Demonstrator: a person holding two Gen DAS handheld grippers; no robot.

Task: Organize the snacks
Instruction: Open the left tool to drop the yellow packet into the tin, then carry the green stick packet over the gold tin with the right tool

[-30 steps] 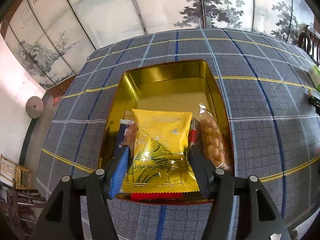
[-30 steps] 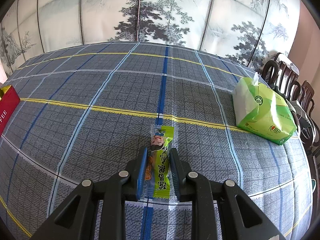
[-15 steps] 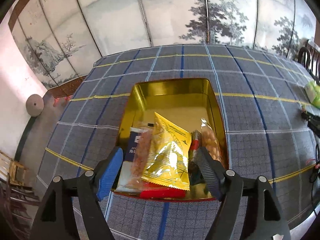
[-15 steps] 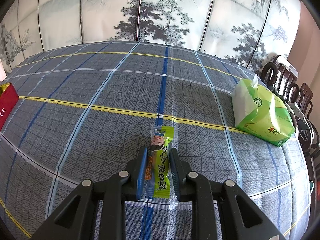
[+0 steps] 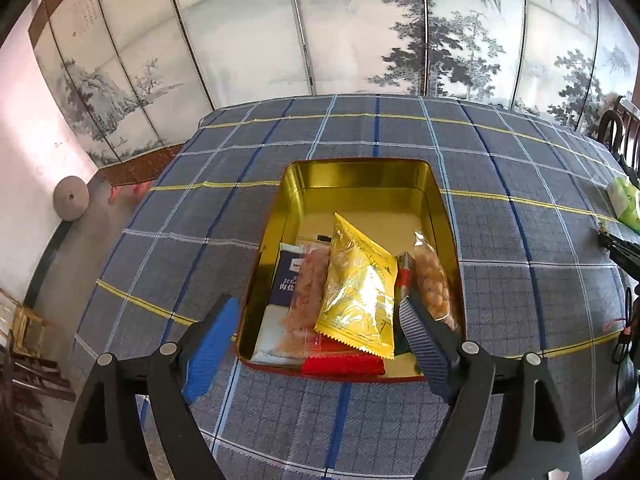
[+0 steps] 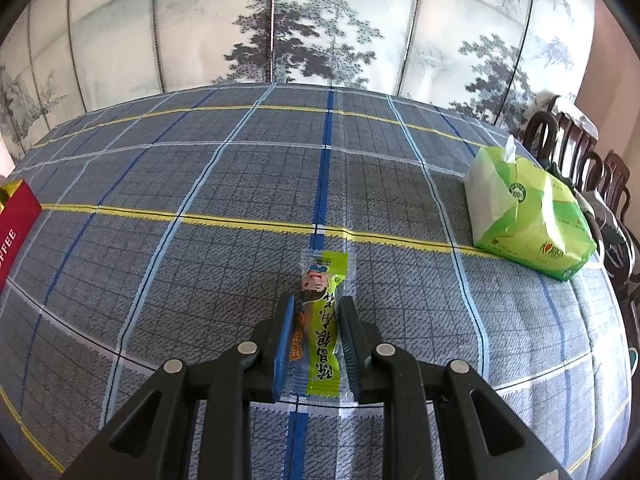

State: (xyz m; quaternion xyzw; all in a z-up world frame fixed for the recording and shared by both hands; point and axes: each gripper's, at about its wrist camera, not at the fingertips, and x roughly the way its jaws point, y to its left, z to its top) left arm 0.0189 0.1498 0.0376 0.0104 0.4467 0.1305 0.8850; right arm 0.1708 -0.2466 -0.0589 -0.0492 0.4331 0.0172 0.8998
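A gold-lined tin [image 5: 356, 176] with a red outside sits on the checked tablecloth in the left wrist view. Inside it lie a yellow foil snack packet [image 5: 356, 292], a pink snack bag [image 5: 308, 292], a dark blue packet [image 5: 286, 280], a clear bag of round nuts [image 5: 434, 284] and a red packet [image 5: 340, 364]. My left gripper [image 5: 316, 336] hangs above the tin's near end, its jaws opening, with nothing pressed between the pads. My right gripper [image 6: 316, 336] is shut on a slim green snack stick [image 6: 322, 320] lying on the cloth.
A green tissue pack [image 6: 528, 216] lies at the right side of the table, with dark wooden chairs [image 6: 580, 160] behind it. The tin's red corner [image 6: 16, 224] shows at the left edge of the right wrist view. A painted folding screen [image 5: 360, 28] stands behind the table.
My left gripper let go of the yellow packet, which dropped tilted into the tin, and the jaws spread wide while the gripper rose and drew back. The right gripper has not moved.
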